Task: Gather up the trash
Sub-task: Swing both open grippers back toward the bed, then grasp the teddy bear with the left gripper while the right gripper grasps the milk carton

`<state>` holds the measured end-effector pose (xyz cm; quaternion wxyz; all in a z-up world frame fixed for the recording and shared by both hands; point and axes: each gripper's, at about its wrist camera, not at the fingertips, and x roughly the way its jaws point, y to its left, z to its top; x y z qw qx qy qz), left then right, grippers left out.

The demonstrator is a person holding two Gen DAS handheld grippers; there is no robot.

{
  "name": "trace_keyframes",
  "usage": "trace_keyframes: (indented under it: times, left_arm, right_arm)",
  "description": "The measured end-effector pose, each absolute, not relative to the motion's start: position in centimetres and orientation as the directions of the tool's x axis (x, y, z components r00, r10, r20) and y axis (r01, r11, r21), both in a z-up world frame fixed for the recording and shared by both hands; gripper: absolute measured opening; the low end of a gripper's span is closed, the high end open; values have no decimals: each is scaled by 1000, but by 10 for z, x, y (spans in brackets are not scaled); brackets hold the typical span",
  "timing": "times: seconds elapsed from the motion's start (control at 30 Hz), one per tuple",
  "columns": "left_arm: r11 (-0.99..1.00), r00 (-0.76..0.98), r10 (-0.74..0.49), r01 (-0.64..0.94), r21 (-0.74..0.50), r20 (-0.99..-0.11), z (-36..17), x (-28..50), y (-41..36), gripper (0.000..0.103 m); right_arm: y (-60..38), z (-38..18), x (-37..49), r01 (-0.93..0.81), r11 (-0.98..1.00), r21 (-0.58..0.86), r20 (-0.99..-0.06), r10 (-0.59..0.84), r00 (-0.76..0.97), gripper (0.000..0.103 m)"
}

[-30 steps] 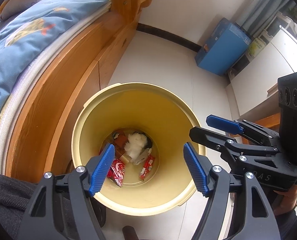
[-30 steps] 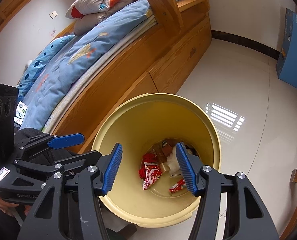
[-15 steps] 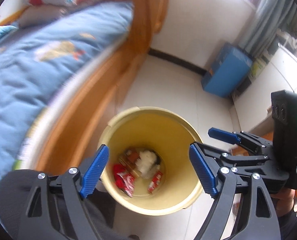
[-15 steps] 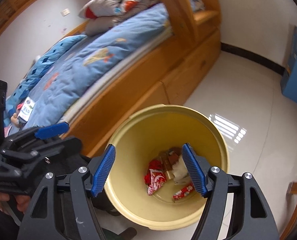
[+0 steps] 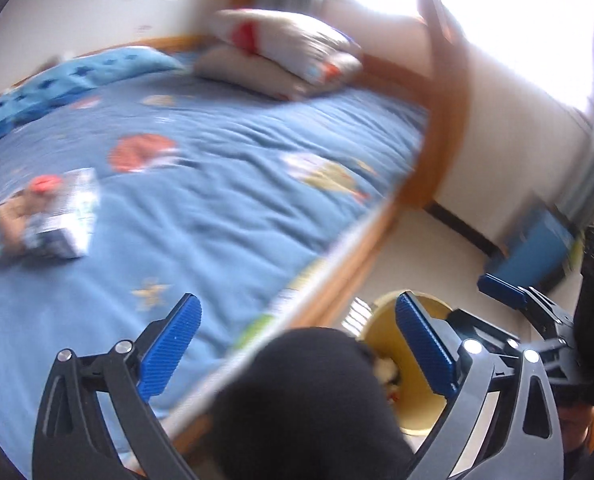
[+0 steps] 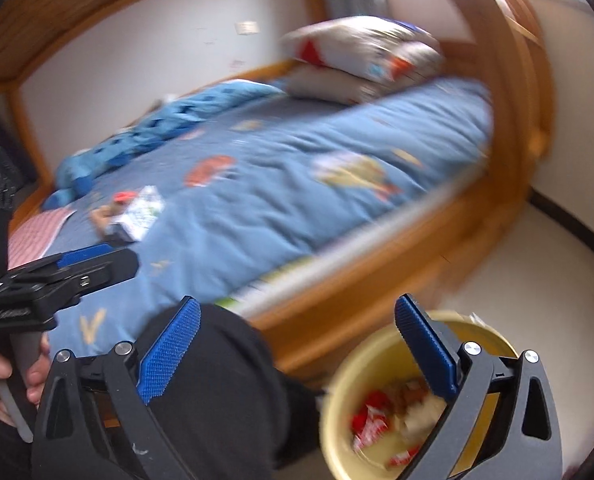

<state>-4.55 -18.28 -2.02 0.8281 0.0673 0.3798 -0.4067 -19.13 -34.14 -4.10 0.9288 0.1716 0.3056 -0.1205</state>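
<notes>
A yellow bin (image 6: 377, 356) with red wrappers (image 6: 371, 424) and crumpled paper inside stands on the floor by the bed; it also shows in the left wrist view (image 5: 389, 320). A white carton (image 5: 71, 216) with a red piece and other scraps lies on the blue bedspread; it also shows in the right wrist view (image 6: 141, 214). My left gripper (image 5: 297, 348) is open and empty, over the bed's edge. My right gripper (image 6: 297, 348) is open and empty, above the bin's near side. Both views are blurred.
The wooden bed frame (image 6: 377, 288) runs between the bedspread (image 5: 217, 184) and the floor. Pillows (image 5: 289, 56) lie at the head. A blue box (image 5: 537, 248) stands by the far wall. The person's dark-clothed knee (image 5: 309, 404) fills the foreground.
Both grippers have lifted and swung away from looking down into the bin, now facing the bed. The carton and scraps on the bedspread have come into view. Both stay open.
</notes>
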Motion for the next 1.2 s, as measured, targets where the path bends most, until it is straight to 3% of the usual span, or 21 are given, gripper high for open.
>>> trace_keyframes:
  times: [0.3, 0.5, 0.9, 1.2]
  left_arm:
    - [829, 594, -491, 544, -131, -637, 12, 1, -72, 99]
    - [881, 656, -417, 462, -103, -629, 18, 29, -17, 99]
    - [908, 635, -372, 401, -123, -677, -7, 96, 25, 99]
    - [916, 649, -328, 395, -64, -687, -33, 140, 30, 99]
  right_arm:
    - [-243, 4, -116, 123, 987, 102, -464, -62, 884, 94]
    - [-197, 16, -66, 75, 988, 138, -416, -11, 909, 95]
    - [-150, 10, 9, 78, 990, 115, -439, -20, 898, 95]
    - [-149, -12, 53, 116, 979, 169, -527, -10, 850, 94]
